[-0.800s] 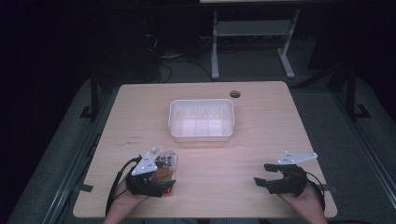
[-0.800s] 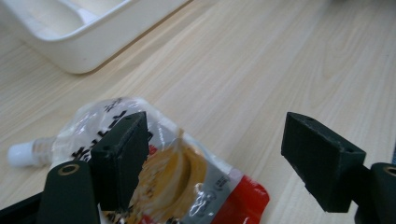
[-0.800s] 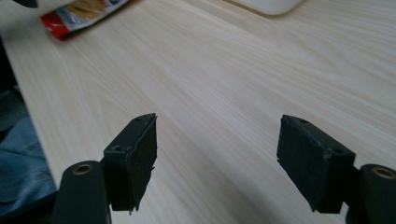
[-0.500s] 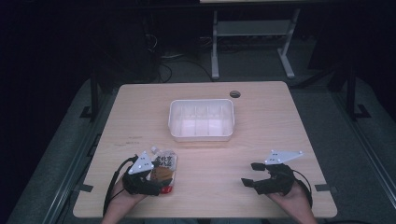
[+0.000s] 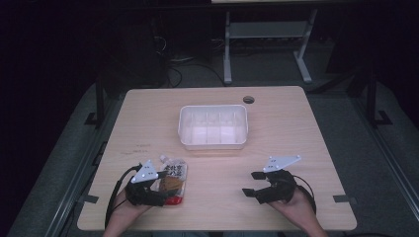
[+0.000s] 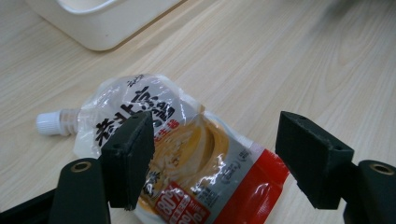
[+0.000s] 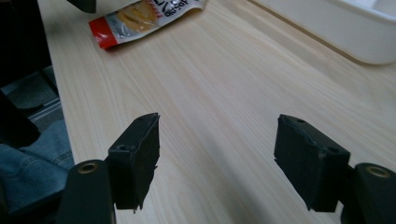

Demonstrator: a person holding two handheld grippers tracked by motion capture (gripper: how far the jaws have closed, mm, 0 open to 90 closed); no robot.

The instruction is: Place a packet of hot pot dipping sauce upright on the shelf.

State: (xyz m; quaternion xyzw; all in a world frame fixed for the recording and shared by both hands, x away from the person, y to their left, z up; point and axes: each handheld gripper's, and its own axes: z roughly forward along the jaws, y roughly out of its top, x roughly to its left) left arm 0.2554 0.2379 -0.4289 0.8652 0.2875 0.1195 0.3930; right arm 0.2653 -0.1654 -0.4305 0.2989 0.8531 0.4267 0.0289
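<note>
A spouted pouch point(image 5: 174, 178) with a red bottom band and a white cap lies flat on the wooden table near the front left. My left gripper point(image 5: 165, 191) hovers over its lower end. In the left gripper view the pouch point(image 6: 196, 154) lies under the open left gripper point(image 6: 219, 158), and neither pad presses it. My right gripper point(image 5: 252, 183) is at the front right, pointing left, open and empty. The right gripper view shows that gripper point(image 7: 217, 154) over bare wood, with the pouch point(image 7: 140, 16) far off.
A white plastic tray point(image 5: 212, 107) stands empty at the table's middle, beyond both grippers; its wall shows as tray point(image 6: 93, 28) and tray point(image 7: 345, 37). A cable hole point(image 5: 248, 99) sits behind it. A metal stand is on the floor beyond the table.
My right gripper has moved left along the front of the table. My left gripper has drawn back slightly, uncovering more of the pouch, which has stayed put.
</note>
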